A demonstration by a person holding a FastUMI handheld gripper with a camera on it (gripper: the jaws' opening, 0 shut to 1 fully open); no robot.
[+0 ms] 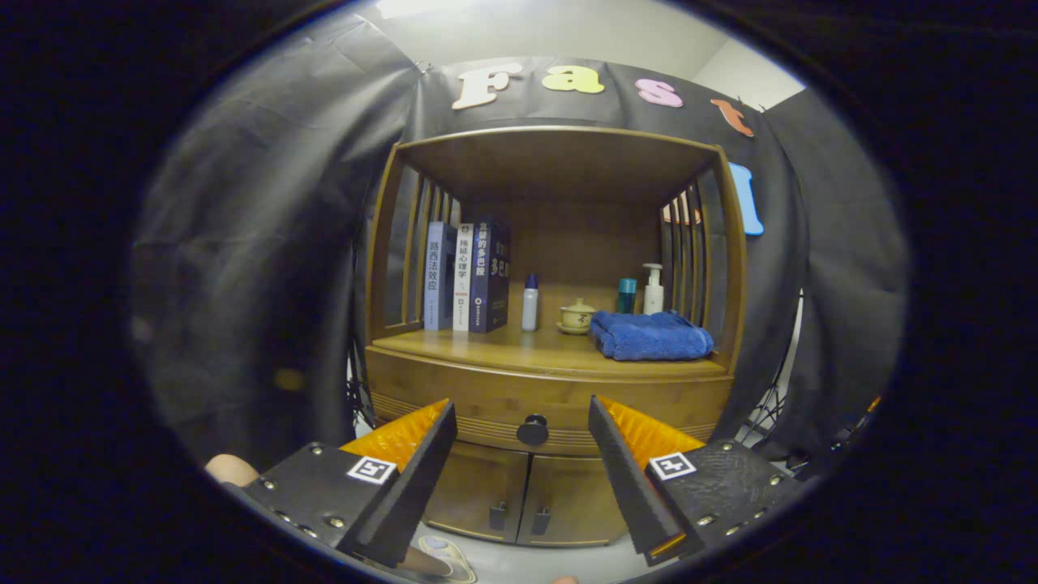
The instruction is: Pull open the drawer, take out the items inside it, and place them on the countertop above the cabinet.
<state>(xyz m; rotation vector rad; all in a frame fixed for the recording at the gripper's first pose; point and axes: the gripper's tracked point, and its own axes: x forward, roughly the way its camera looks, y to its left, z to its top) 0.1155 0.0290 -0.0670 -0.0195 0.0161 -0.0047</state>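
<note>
Your tongs (523, 422) sit nearest, their two fingers spread wide apart with nothing held between them. Below the fingers lies pale floor (568, 564), with a small rounded object on it that is too cut off to identify.

Just beyond the fingertips, and centred in the gap between them, is the round dark knob (533, 429) of the drawer (519, 401). The fingers are not touching the knob. The drawer is a wide wooden front with grooved lines along its lower edge, and it sits closed, flush with the cabinet (551, 341), so whatever lies inside is hidden from you. Under the drawer are two wooden doors (523, 495), side by side, each with a small dark handle near the middle seam.

Directly above the drawer is the table (503, 345), the wooden top of the cabinet, roofed over and fenced by slatted sides. Near its front right lies a folded blue towel (650, 335). Behind the towel stand a teal bottle (626, 295) and a white pump bottle (653, 289). Left of the towel is a small lidded cup (576, 315) on a saucer, then a slim white bottle with a dark cap (529, 302). Further left, three books (466, 277) stand upright against the left slats.

Black cloth (268, 268) hangs behind and around the cabinet.
</note>
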